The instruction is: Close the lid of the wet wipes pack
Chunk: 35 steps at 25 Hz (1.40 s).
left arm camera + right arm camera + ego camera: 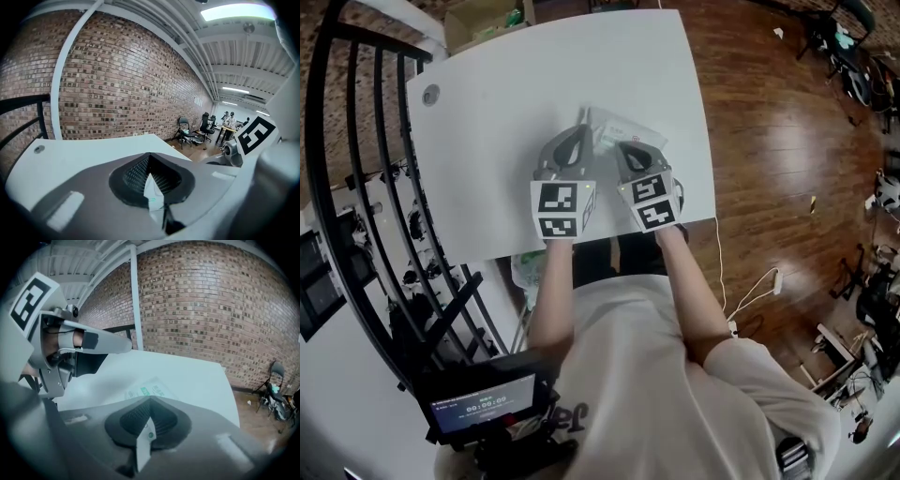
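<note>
The wet wipes pack (623, 129) is white with green print and lies on the white table (506, 141) near its front edge. In the right gripper view, the pack (152, 390) lies flat just past the jaws. My left gripper (580, 122) sits at the pack's left side; its jaws (152, 190) are shut on a thin white piece with green print. My right gripper (623, 148) sits beside it, at the pack's near side. A thin white flap with a green dot stands pinched in it (146, 430). The pack's lid itself is hidden.
A cardboard box (483, 21) stands beyond the table's far left corner. A black railing (337, 187) runs along the left. A round grommet (430, 94) is set in the table. Wood floor (769, 141) lies to the right. A small screen (483, 403) is at the bottom.
</note>
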Available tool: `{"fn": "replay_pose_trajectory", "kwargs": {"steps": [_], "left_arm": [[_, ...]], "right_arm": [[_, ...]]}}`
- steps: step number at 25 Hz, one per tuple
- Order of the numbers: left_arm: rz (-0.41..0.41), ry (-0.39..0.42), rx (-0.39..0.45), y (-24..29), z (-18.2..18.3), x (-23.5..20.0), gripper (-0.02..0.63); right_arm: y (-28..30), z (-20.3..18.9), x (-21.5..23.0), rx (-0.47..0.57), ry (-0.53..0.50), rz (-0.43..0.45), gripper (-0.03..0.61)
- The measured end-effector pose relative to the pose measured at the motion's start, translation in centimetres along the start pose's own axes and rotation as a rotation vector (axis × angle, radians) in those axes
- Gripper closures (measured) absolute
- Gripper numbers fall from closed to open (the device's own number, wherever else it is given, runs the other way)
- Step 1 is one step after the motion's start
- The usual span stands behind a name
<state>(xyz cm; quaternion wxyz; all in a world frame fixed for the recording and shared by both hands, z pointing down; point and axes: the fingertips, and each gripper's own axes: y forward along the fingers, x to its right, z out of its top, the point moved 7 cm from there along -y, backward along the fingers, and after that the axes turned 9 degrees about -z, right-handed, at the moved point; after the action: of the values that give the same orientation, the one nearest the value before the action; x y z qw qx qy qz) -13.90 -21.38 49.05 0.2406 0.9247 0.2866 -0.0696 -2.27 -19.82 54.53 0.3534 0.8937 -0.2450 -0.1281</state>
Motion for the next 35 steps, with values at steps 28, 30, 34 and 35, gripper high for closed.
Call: {"fn": "replay_pose_trajectory", "kwargs": {"steps": [28, 30, 34, 35], "left_arm": [[0.011, -0.006, 0.013, -2.3, -1.7, -0.7, 0.598], [0.011, 0.008, 0.042, -3.1, -0.5, -0.4, 0.598], [0.0, 0.057, 0.114, -5.3, 2.9, 1.6, 0.598], [-0.001, 0.069, 0.132, -5.9, 3.8, 2.2, 0.598]], "right_arm": [[0.7, -0.4, -1.2, 0.028, -0.036, -0.054, 0.594], [-0.9, 0.8, -1.1, 0.07, -0.028, -0.063, 0.594], [-5.6, 3.7, -0.3, 0.175, -0.011, -0.109, 0.594], [-6.8, 4.5, -0.1, 0.201, -0.01, -0.12, 0.594]]}}
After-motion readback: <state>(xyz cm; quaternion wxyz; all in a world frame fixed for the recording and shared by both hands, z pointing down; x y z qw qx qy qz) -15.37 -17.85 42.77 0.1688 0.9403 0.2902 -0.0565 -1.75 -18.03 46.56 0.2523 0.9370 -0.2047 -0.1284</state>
